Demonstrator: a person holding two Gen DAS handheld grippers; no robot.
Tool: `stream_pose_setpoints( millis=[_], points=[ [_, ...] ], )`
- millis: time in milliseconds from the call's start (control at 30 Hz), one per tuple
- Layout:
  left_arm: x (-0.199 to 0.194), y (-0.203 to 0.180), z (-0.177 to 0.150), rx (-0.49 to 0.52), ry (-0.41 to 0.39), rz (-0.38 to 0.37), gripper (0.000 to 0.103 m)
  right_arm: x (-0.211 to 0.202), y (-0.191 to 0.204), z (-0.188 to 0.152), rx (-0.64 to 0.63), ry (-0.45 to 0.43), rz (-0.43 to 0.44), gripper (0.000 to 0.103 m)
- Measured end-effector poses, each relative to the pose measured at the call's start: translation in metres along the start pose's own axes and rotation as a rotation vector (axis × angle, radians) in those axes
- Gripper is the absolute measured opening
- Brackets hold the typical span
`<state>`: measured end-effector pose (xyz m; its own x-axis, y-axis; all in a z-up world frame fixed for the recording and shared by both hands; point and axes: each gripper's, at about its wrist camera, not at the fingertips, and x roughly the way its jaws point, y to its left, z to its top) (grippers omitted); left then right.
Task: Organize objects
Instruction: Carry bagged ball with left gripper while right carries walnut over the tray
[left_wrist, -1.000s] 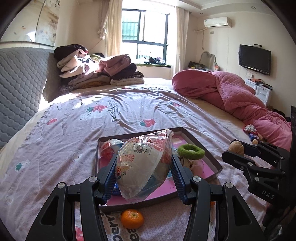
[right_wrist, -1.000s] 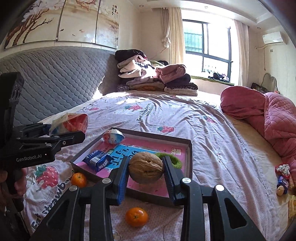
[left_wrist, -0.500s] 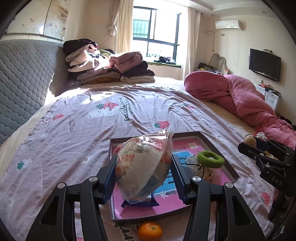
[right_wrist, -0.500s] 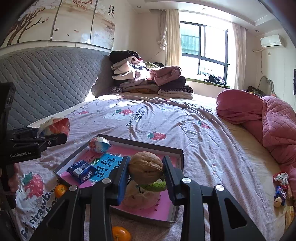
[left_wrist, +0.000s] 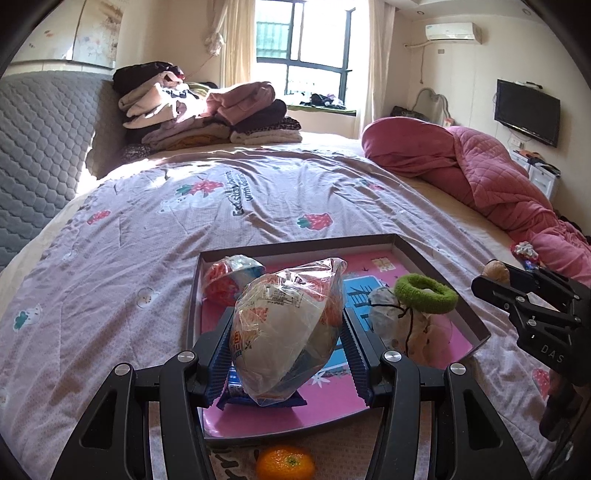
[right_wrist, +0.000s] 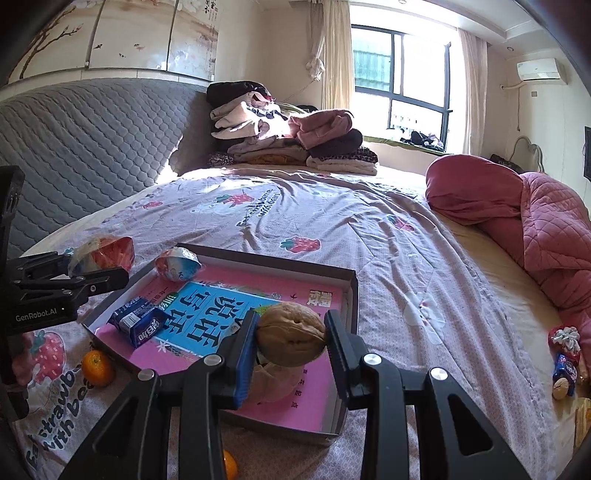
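Note:
A shallow dark box with a pink floor (left_wrist: 436, 273) (right_wrist: 352, 291) lies on the bed. My left gripper (left_wrist: 284, 349) is shut on a clear-wrapped snack bag (left_wrist: 286, 328) and holds it over the box's near left part. My right gripper (right_wrist: 290, 339) is shut on a walnut (right_wrist: 291, 334) above the box's near right part. In the box lie a second wrapped snack (left_wrist: 231, 275) (right_wrist: 177, 264), a blue packet (right_wrist: 138, 325), a green hair ring (left_wrist: 424, 293) and a pale pouch (left_wrist: 402, 328).
Mandarins lie on the bedspread by the box's near edge (left_wrist: 285, 463) (right_wrist: 96, 367) (right_wrist: 229, 465). Small sweets lie at the bed's right side (right_wrist: 565, 354). A pink quilt (left_wrist: 480, 177) and stacked clothes (left_wrist: 207, 110) are farther back. A grey headboard (right_wrist: 92, 147) is on the left.
Both grippers have moved forward over the box with their loads still held. The box now sits closer and lower in both views.

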<state>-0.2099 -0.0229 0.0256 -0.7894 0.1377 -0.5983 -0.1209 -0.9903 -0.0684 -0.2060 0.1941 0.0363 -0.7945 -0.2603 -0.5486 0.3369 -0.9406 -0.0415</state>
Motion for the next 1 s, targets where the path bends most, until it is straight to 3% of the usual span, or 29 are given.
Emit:
stream_pose_setpoints(
  millis=[367, 1000],
  points=[
    [0.029, -0.026, -0.017, 0.041, 0.076, -0.039, 0.056, 0.017, -0.001, -0.018, 0.002, 0.066, -0.005, 0.036],
    [0.048, -0.045, -0.027, 0.097, 0.134, -0.058, 0.056, 0.043, -0.005, -0.036, 0.003, 0.151, -0.009, 0.036]
  ],
)
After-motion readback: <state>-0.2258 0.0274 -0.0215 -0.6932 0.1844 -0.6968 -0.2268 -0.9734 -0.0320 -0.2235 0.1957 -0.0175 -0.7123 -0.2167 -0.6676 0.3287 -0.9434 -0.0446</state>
